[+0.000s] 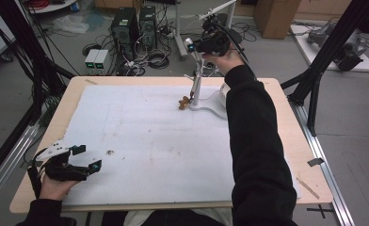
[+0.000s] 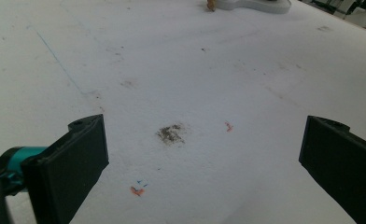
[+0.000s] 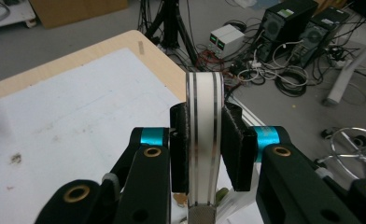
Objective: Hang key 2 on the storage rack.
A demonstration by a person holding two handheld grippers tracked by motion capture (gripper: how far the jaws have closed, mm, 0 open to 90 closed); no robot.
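White foam sheet (image 1: 145,136) covers most of the wooden table (image 1: 286,117), and nearest to you your left gripper (image 1: 89,158) rests low at the sheet's near left corner. Your left hand (image 1: 55,181) lies under it, and its jaws point out across the sheet. In the left gripper view those jaws stand wide apart with nothing between them, released. Just ahead of them on the sheet is a small dark smudge (image 2: 172,133), with a tiny orange mark (image 2: 228,126) beside it and another (image 2: 135,190) nearer the jaws.

Farther out, your right arm in its black sleeve (image 1: 255,141) stretches from the near edge straight across the table to the far side. There a white lamp stands with its flat base (image 1: 211,106) on the sheet and its thin stem (image 1: 195,87) leaning up from it. A small brown object (image 1: 184,102) lies just beside the base, touching or nearly so; what it is I cannot tell.

Highest and farthest, your right gripper (image 1: 196,46) is lifted above the far edge, your right hand (image 1: 225,59) wrapped around its body. In the right gripper view its jaws are clenched on the lamp's white head (image 3: 204,135), a flat bar with two thin dark stripes, one pad pressed on each face. Beyond it, computer towers (image 1: 134,26) and cables (image 1: 156,59) sit on the floor.
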